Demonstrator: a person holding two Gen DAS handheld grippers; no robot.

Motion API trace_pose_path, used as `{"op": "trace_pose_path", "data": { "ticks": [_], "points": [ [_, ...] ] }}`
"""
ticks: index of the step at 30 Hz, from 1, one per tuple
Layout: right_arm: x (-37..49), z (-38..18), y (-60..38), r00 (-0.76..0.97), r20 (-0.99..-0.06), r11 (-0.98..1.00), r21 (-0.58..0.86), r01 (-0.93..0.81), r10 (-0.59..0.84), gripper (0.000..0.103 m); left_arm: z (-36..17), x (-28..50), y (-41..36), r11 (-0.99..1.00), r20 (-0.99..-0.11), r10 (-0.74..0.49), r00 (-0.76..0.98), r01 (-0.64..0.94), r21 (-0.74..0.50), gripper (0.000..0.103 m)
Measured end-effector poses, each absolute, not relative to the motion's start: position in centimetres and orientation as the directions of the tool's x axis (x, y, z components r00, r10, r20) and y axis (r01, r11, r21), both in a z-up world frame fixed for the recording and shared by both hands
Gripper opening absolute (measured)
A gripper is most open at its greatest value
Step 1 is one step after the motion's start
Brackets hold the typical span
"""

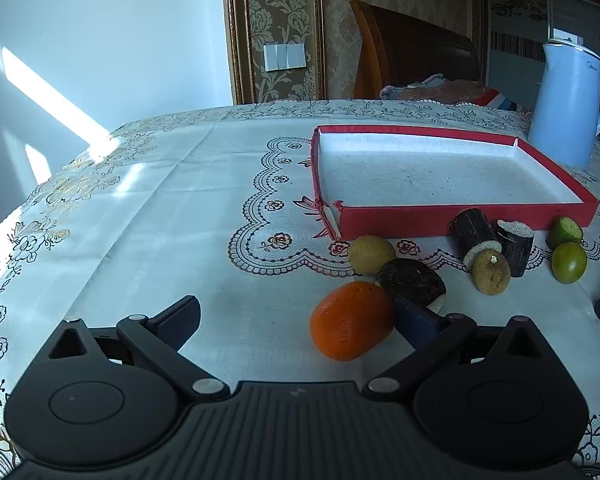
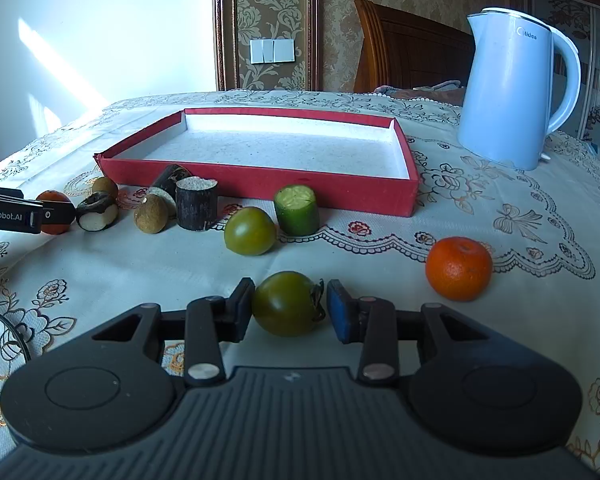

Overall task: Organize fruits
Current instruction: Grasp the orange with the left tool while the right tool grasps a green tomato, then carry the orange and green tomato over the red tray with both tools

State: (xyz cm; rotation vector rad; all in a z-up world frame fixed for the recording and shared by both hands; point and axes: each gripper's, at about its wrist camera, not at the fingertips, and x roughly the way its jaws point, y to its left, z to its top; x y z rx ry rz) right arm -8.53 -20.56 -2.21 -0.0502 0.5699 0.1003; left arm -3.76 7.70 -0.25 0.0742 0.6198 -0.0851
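Observation:
A red tray (image 1: 460, 220) with a white floor, also in the right wrist view (image 2: 260, 184), lies empty on the tablecloth. My left gripper (image 1: 300, 320) is open around an orange fruit (image 1: 350, 320); the right finger (image 1: 416, 320) touches or nearly touches it. My right gripper (image 2: 290, 308) is open around a green tomato (image 2: 286, 304) on the cloth; the left pad (image 2: 242, 308) is touching or nearly so. In front of the tray lie a second green tomato (image 2: 250, 230), a cucumber piece (image 2: 296, 208), dark sugarcane pieces (image 2: 196, 204), brown fruits (image 2: 152, 220) and a tangerine (image 2: 458, 268).
A light blue kettle (image 2: 508, 88) stands right of the tray; it also shows in the left wrist view (image 1: 568, 100). A water chestnut (image 1: 412, 280) lies just behind the orange fruit. The table ends at the left by a white wall. A wooden chair (image 2: 412, 48) stands behind.

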Motion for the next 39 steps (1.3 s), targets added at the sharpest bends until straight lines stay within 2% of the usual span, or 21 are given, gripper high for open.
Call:
{"op": "trace_pose_path", "data": {
  "ticks": [1,2,3,4,9,12,29,39],
  "points": [
    [-8.5,-2.2,-20.5,0.837,-0.541,0.994,-0.021,-0.109,0.081,0.036,-0.3,-3.7,7.9,0.994,-0.584,-0.066,0.809,0.102,0.029,0.102],
    [-8.6,-2.2,-20.5,0.838,-0.539,0.994,-0.022,-0.110,0.081,0.036,-0.3,-3.8,8.0,0.994,-0.583,-0.079,0.809,0.110,0.017,0.096],
    [-8.6,-2.2,-20.5,0.839,-0.538,0.993,-0.020,-0.112,0.084,0.034,-0.2,-3.9,8.2,0.991,-0.580,-0.104,0.808,0.132,0.006,0.088],
    [-8.6,-2.2,-20.5,0.838,-0.538,0.993,-0.019,-0.114,0.086,0.033,-0.2,-4.0,8.1,0.989,-0.577,-0.118,0.808,0.147,0.004,0.083],
    [-8.6,-2.2,-20.6,0.840,-0.536,0.994,-0.018,-0.112,0.085,0.032,0.0,-4.7,7.3,0.977,-0.564,-0.174,0.807,0.214,0.006,0.050],
    [-8.7,-2.1,-20.5,0.840,-0.536,0.993,-0.023,-0.112,0.082,0.032,-0.1,-4.9,7.0,0.972,-0.564,-0.192,0.803,0.233,0.000,0.041],
    [-8.8,-2.0,-21.0,0.848,-0.525,0.997,0.000,-0.083,0.070,0.032,0.2,-5.2,6.8,0.984,-0.564,-0.158,0.810,0.175,-0.025,0.041],
    [-8.8,-0.9,-21.0,0.866,-0.496,0.997,-0.002,-0.073,0.062,0.032,1.0,-5.5,6.2,0.981,-0.558,-0.179,0.810,0.189,-0.040,0.041]
  ]
}}
